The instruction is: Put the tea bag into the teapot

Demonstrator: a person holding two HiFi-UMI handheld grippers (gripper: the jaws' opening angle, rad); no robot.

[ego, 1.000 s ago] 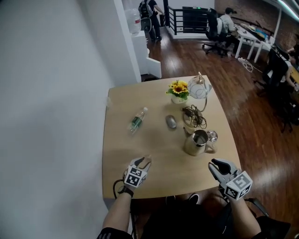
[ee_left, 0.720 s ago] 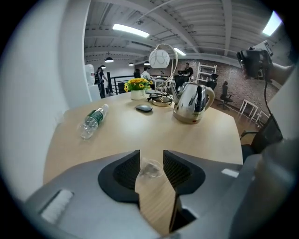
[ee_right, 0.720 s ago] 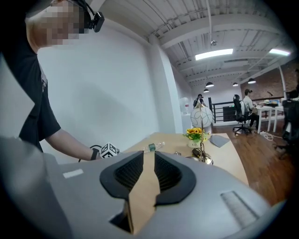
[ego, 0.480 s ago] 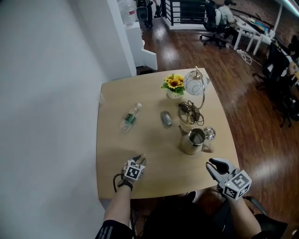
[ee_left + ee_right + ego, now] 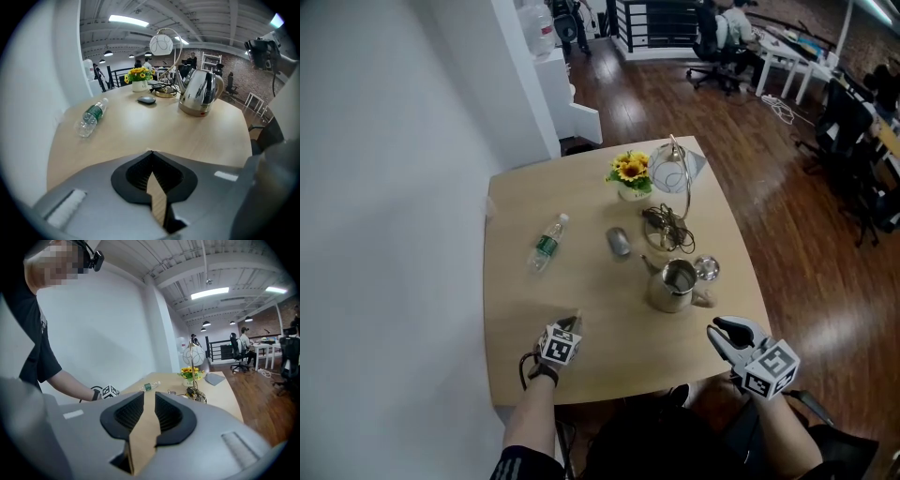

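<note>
The steel teapot [image 5: 671, 287] [image 5: 200, 93] stands lidless at the table's right side, with its lid [image 5: 707, 269] just beside it. My left gripper [image 5: 573, 321] [image 5: 151, 151] rests low over the table's front left, well short of the teapot. Its jaws are shut, tips together. A thin pale sliver, apparently the tea bag [image 5: 151, 150], is pinched at the very tips; most of it is hidden. My right gripper [image 5: 719, 330] [image 5: 149, 393] hovers off the table's front right corner, open by a narrow gap, holding nothing.
A plastic water bottle [image 5: 546, 244] [image 5: 91, 117] lies at the left of the wooden table [image 5: 581, 281]. A grey mouse [image 5: 618, 242], a pot of yellow flowers [image 5: 629, 174] and a hoop lamp [image 5: 671, 173] with tangled cables stand behind the teapot. A white wall runs along the left.
The left gripper's jaws have gone from spread apart to shut at the same spot on the table. The head view has drifted, so everything sits a little further left. The right gripper barely moved.
</note>
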